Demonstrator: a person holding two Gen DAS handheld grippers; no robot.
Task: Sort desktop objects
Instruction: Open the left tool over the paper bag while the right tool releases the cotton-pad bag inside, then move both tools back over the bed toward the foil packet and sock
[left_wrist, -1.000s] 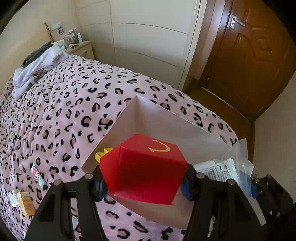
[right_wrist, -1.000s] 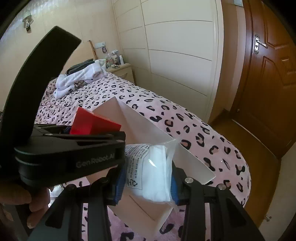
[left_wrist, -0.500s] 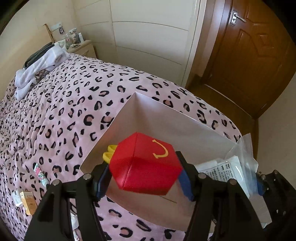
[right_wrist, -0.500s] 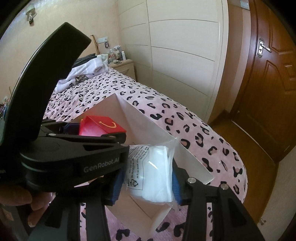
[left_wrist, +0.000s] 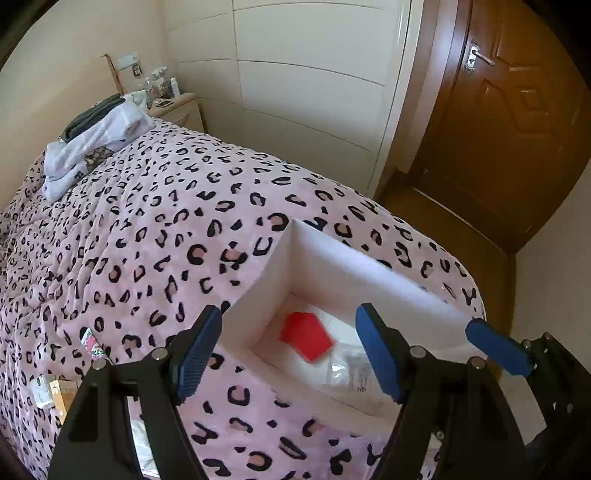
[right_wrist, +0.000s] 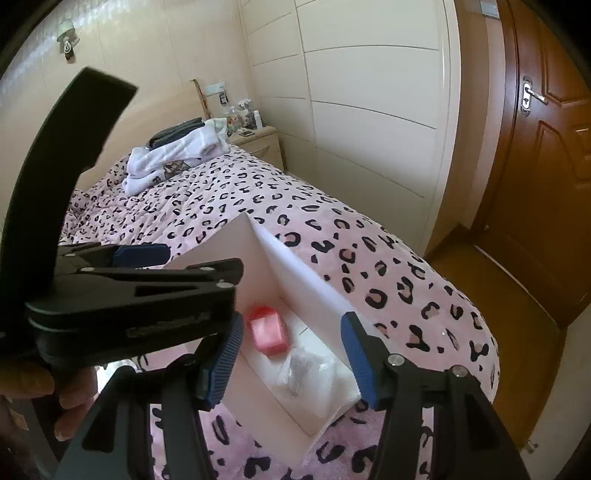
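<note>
While both hand-held grippers, left (left_wrist: 288, 350) and right (right_wrist: 291, 354), hang spread and empty above the white box (left_wrist: 332, 258) on the bed (left_wrist: 147, 221), a red carton (left_wrist: 306, 335) and a clear plastic packet (right_wrist: 314, 376) lie inside it. Small items (left_wrist: 55, 395) (boxes, a tube) wait on the bedspread; reaching them looks next.

In the white box (left_wrist: 343, 273), the red box (left_wrist: 306, 334) is smeared with motion blur in both views, its markings unreadable. The clear packet (left_wrist: 349, 369) beside it is partly covered by the left gripper (left_wrist: 288, 352) and its print is too blurred to read. At the bed's (left_wrist: 147, 229) near left edge, small cartons (left_wrist: 55, 395) lie half hidden behind the gripper frame, labels too small to tell.
</note>
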